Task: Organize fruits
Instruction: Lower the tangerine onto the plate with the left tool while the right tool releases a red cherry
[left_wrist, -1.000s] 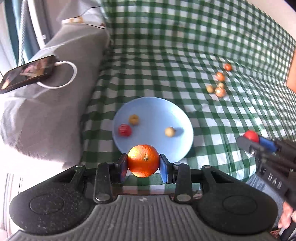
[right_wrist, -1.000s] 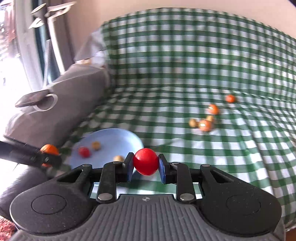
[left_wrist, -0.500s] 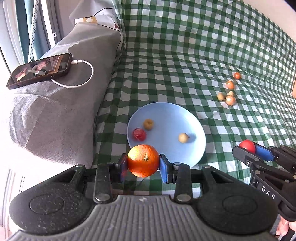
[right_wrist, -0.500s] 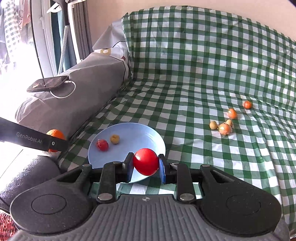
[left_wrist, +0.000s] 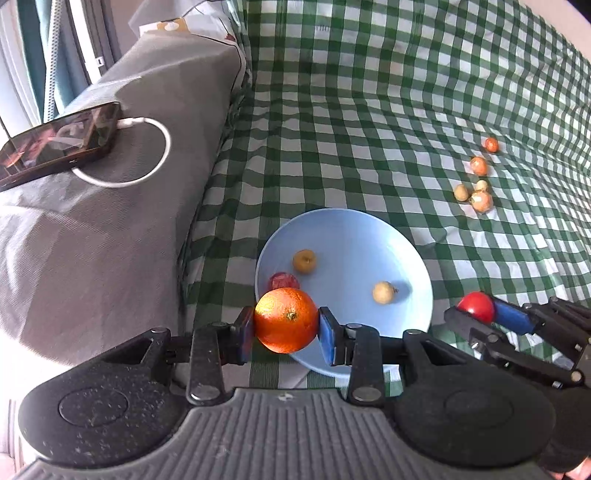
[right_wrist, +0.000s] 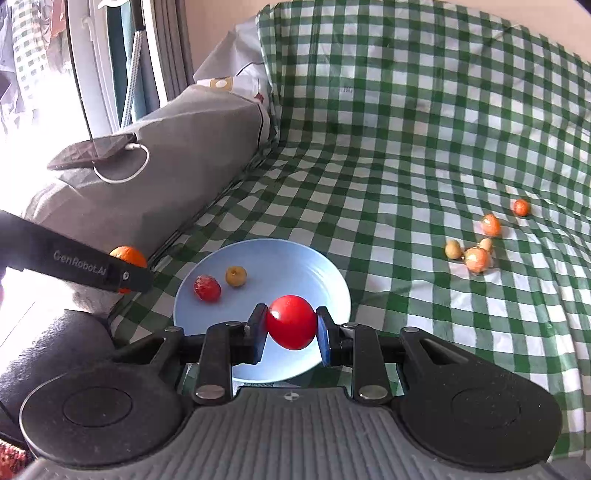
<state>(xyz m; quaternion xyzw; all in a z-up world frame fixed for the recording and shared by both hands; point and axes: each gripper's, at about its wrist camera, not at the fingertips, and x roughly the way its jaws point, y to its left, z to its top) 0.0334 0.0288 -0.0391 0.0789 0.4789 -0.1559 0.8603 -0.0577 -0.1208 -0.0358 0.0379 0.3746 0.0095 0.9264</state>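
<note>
Orange (left_wrist: 286, 320) pinched at its widest girth by left gripper (left_wrist: 286, 332), firm, rolls | right gripper (right_wrist: 291, 328) squeezes red tomato (right_wrist: 291, 322), soft, bruisable | both above blue plate (left_wrist: 413, 266) rim

Black left gripper (left_wrist: 286, 334), blue pads, silver screws, white "GenRobot.AI" lettering
</note>
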